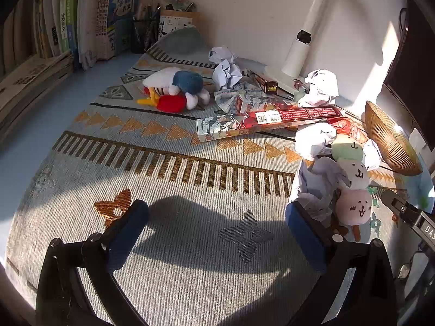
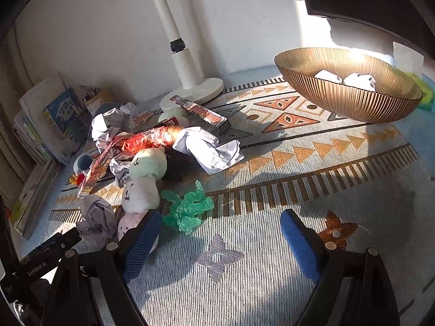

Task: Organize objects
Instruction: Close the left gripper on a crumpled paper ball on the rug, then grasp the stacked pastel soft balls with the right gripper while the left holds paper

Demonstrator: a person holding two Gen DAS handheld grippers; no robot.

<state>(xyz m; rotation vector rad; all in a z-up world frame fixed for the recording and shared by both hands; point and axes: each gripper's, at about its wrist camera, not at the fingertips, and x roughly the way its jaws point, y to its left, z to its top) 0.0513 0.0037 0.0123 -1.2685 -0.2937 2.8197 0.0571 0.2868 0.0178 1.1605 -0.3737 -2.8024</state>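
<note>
- A woven patterned mat [image 1: 174, 217] with orange triangles and dark bars is spread over a pale blue tabletop [image 1: 68, 100], which stands against a white wall and is lit by strong sunlight.
- A white lamp post [image 2: 174, 35] is seen rising from a round base at the wall; books [image 1: 81, 21] and a mesh pen holder [image 1: 144, 35] are lined up in the far corner.
- The left gripper [image 1: 217, 231] is held over bare mat, its jaws spread wide with nothing between them.
- The right gripper [image 2: 220, 233] is likewise held with jaws apart and empty.
- A three-ball plush skewer [image 1: 352, 182] (green, white, pink faces) lies just beside the left gripper's right finger, outside the jaws; in the right wrist view its pink end is partly hidden behind the right gripper's left finger.
- A crumpled paper ball [image 1: 315, 187] lies touching the skewer.
- A translucent green toy [image 2: 187, 206] lies near the right gripper's left finger, just ahead of the jaws.
- A ribbed golden bowl [image 2: 350, 100] is fully seen only in the right wrist view, with crumpled paper inside; the left wrist view catches only its edge.
- A blue-and-white plush [image 1: 176, 84] with red and yellow parts is shown clearly only in the left wrist view, well beyond the jaws.
- Long printed boxes [image 1: 266, 119] lie between the plush and the bowl.
</note>
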